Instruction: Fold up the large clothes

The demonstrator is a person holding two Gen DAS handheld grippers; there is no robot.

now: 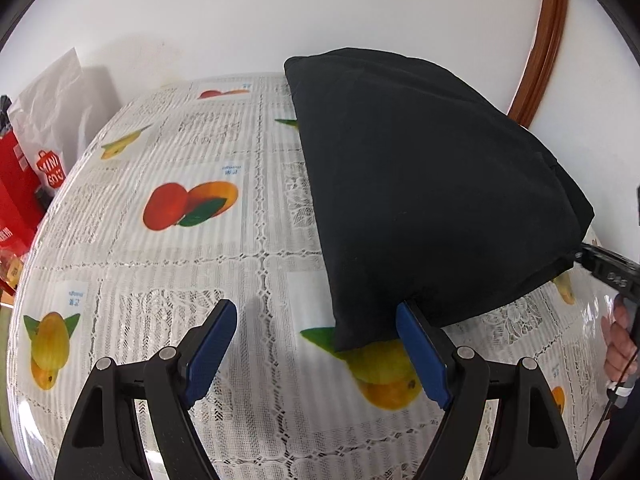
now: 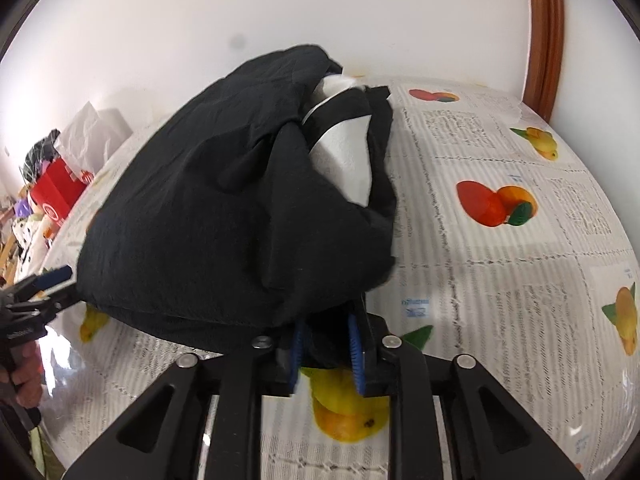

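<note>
Right now I count one black garment (image 1: 420, 184), folded on the fruit-print tablecloth (image 1: 160, 264), and two grippers. My left gripper (image 1: 316, 344) has its fingers spread apart, the garment's near corner lying just beside its right finger. My right gripper (image 2: 326, 354) is clamped on the garment's edge.

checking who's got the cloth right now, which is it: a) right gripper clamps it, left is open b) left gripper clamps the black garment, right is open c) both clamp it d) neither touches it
a: the right gripper pinches the black garment between its blue pads, while the left gripper stands wide open with only the near corner between its fingers.
</note>
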